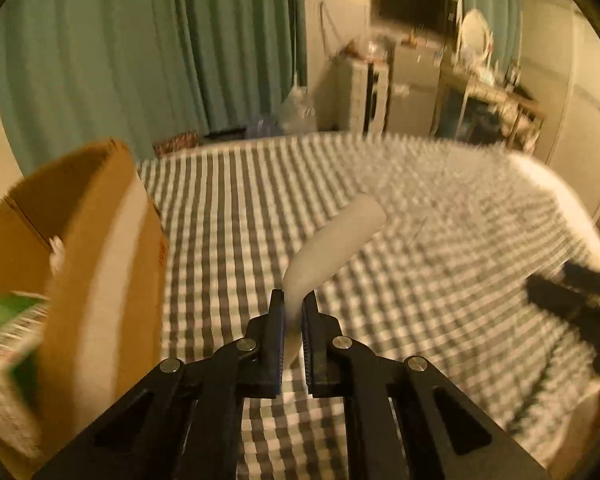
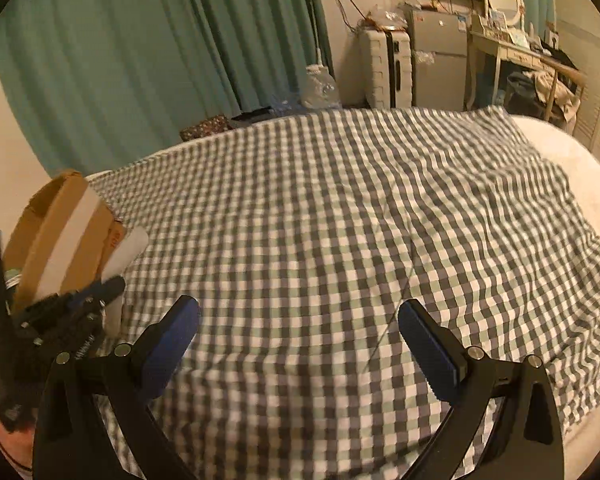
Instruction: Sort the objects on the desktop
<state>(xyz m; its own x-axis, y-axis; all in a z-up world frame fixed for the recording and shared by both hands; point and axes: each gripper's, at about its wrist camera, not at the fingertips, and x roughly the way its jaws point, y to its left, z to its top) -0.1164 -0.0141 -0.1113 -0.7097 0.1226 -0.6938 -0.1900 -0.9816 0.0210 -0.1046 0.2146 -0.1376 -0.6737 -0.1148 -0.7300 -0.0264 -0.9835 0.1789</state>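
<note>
A: Your left gripper (image 1: 293,300) has its jaws clamped on the white tube (image 1: 336,240), held above the checked bed cover (image 1: 228,216) beside the cardboard box (image 1: 100,264).

B: Risk?

A: The tube sticks out far; it could catch the box wall. Your right gripper (image 2: 299,316) is wide, holding nothing. The bed to the right is clear.

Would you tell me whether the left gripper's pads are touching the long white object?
Touching. In the left wrist view the left gripper has both blue pads pressed against the narrow end of the long white object, with no gap on either side.
</note>
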